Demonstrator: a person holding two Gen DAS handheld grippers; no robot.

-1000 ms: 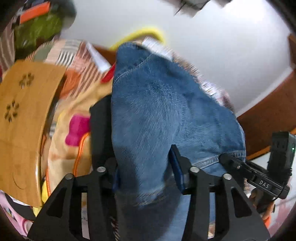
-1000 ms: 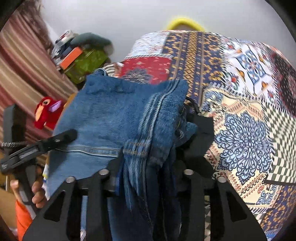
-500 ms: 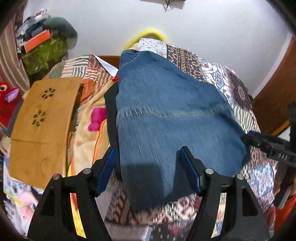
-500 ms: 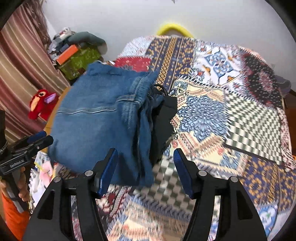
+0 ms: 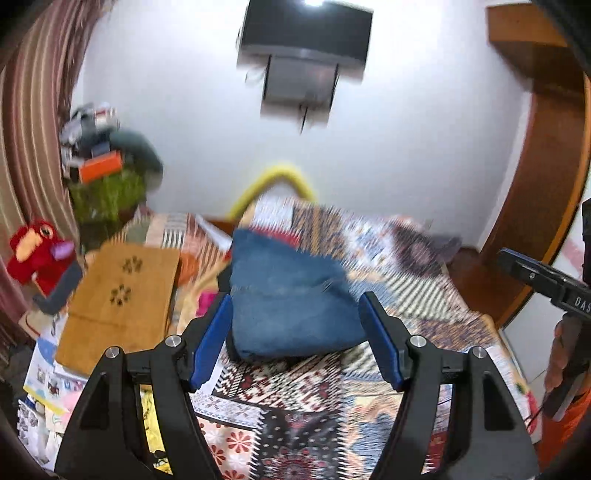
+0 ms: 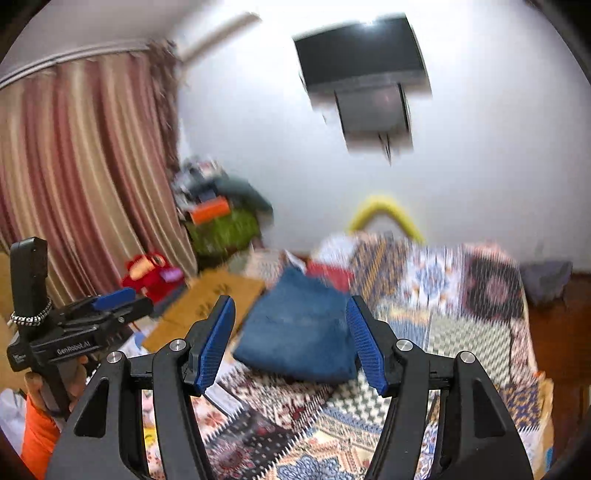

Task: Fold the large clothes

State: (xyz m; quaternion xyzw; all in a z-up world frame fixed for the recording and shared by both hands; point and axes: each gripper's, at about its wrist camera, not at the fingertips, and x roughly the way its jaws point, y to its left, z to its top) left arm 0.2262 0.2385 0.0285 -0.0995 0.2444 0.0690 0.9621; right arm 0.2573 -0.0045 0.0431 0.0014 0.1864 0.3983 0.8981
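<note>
Both grippers hang spread and empty above the bed, with the folded jeans lying on the bedspread ahead of them.

The left gripper [image 5: 295, 336] has its blue-padded fingers [image 5: 210, 343] wide apart with nothing between them, and the right gripper [image 6: 291, 343] is spread the same way, also holding nothing. Beyond both, the folded jeans [image 5: 291, 310] rest as a compact blue bundle on the patchwork bedspread [image 5: 288, 417], apart from either tool. Just left of the jeans lies a wooden board [image 5: 118, 302], with a red plush toy [image 5: 37, 254] farther left near the striped curtain [image 6: 85, 177]. A dark screen [image 5: 306, 33] is mounted on the white wall behind the bed. Both views are motion-blurred.
</note>
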